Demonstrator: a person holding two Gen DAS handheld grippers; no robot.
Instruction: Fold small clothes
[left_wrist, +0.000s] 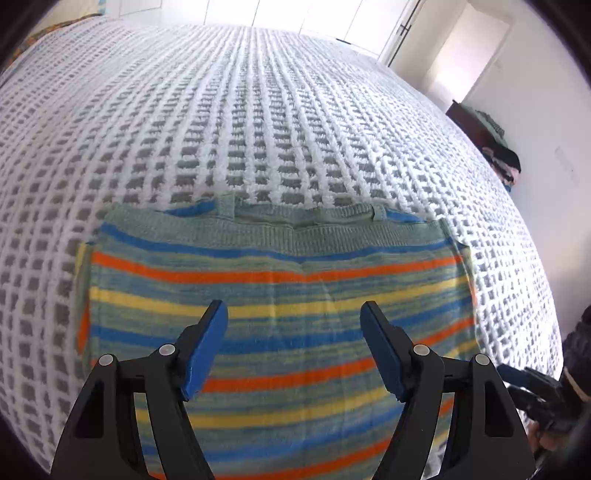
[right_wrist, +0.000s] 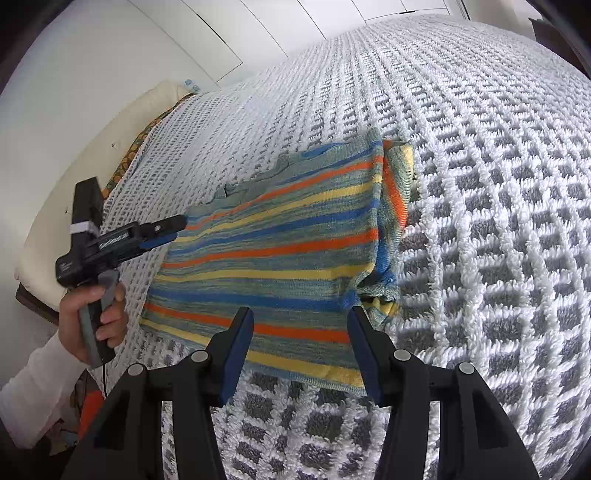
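Note:
A small striped knit garment (left_wrist: 280, 280), in green, blue, orange and yellow, lies flat on the bed, its ribbed green edge at the far side. My left gripper (left_wrist: 293, 314) is open and empty, hovering over the garment's middle. In the right wrist view the same garment (right_wrist: 288, 243) lies ahead, with a folded-under part bunched along its right side (right_wrist: 397, 184). My right gripper (right_wrist: 301, 321) is open and empty just above the garment's near yellow hem. The left gripper (right_wrist: 173, 227) shows there at the garment's left edge, held by a hand.
A white and grey waffle-weave bedspread (left_wrist: 258, 129) covers the whole bed. A dark shelf with stacked clothes (left_wrist: 495, 147) stands by the wall at right, beside a doorway. A cream pillow (right_wrist: 92, 158) lies at the bed's left edge in the right wrist view.

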